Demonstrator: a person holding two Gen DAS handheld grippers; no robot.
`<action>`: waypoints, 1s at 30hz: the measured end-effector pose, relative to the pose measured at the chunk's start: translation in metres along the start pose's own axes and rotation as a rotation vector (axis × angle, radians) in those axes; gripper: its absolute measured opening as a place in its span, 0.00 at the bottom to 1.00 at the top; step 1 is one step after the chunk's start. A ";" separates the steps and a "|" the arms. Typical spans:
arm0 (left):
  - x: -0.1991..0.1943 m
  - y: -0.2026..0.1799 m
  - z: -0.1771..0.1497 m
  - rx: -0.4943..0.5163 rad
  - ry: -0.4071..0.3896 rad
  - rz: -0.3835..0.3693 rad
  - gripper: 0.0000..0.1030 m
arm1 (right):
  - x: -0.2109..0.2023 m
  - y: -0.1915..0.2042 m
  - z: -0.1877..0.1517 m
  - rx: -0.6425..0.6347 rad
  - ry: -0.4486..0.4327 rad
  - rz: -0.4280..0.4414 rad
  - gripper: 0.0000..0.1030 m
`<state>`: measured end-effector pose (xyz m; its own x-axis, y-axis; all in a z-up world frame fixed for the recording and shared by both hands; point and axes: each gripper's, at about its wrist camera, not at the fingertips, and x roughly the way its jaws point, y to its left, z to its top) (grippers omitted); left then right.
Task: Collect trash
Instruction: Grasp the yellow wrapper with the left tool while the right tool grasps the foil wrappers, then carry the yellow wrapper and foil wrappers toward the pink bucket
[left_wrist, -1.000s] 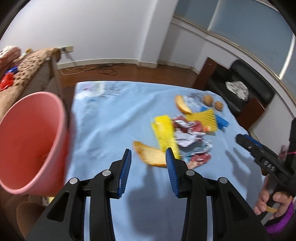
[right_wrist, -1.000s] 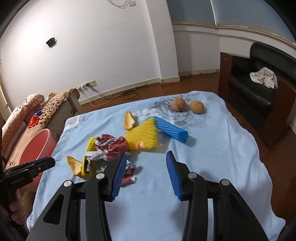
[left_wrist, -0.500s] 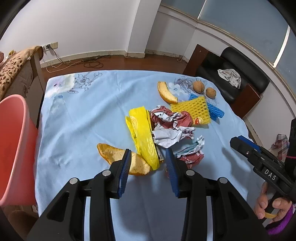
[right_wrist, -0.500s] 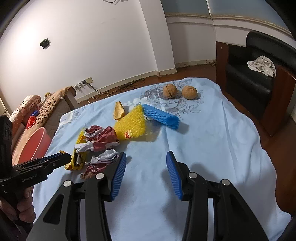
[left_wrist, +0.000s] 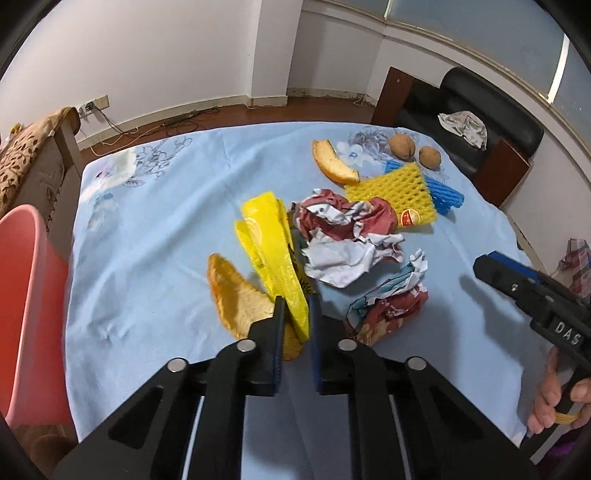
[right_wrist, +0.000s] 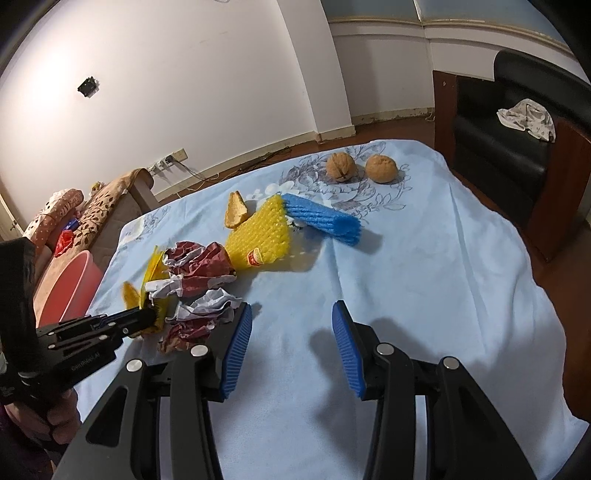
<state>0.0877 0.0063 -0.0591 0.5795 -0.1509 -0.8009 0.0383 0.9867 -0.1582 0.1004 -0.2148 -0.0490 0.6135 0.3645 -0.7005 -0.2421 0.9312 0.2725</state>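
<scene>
Trash lies in a heap on the light blue tablecloth (right_wrist: 424, 277). My left gripper (left_wrist: 295, 306) has its jaws closing, and their pads pinch the near end of a yellow plastic bag (left_wrist: 269, 236). An orange peel (left_wrist: 236, 295) lies just left of those jaws. Right of the bag are crumpled red and white paper (left_wrist: 347, 236) and a second wad (left_wrist: 388, 306). My right gripper (right_wrist: 291, 321) hangs open over bare cloth, with that wad (right_wrist: 192, 325) beside its left finger. A pink bucket (left_wrist: 26, 314) stands off the table's left edge.
Farther back lie a yellow foam net (right_wrist: 262, 232), a blue foam net (right_wrist: 321, 218), another peel (right_wrist: 234, 214) and two walnuts (right_wrist: 341, 166). A black armchair (right_wrist: 509, 147) stands to the right, and a patterned sofa (right_wrist: 103, 206) behind the bucket.
My left gripper came forward and down to the yellow bag and its jaws closed around the bag's near end. The bucket slid to the left edge of that view. The right gripper stayed open.
</scene>
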 end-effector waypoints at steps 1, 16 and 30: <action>-0.003 0.002 0.000 -0.012 -0.003 -0.010 0.09 | 0.001 0.001 0.000 0.001 0.004 0.006 0.43; -0.051 0.025 0.000 -0.140 -0.104 -0.129 0.09 | 0.017 0.045 0.022 -0.031 0.043 0.154 0.45; -0.068 0.047 -0.003 -0.183 -0.151 -0.124 0.09 | 0.079 0.058 0.035 -0.010 0.160 0.097 0.37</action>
<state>0.0475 0.0628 -0.0136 0.6946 -0.2456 -0.6761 -0.0237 0.9316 -0.3628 0.1615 -0.1317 -0.0654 0.4598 0.4472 -0.7672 -0.3025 0.8912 0.3381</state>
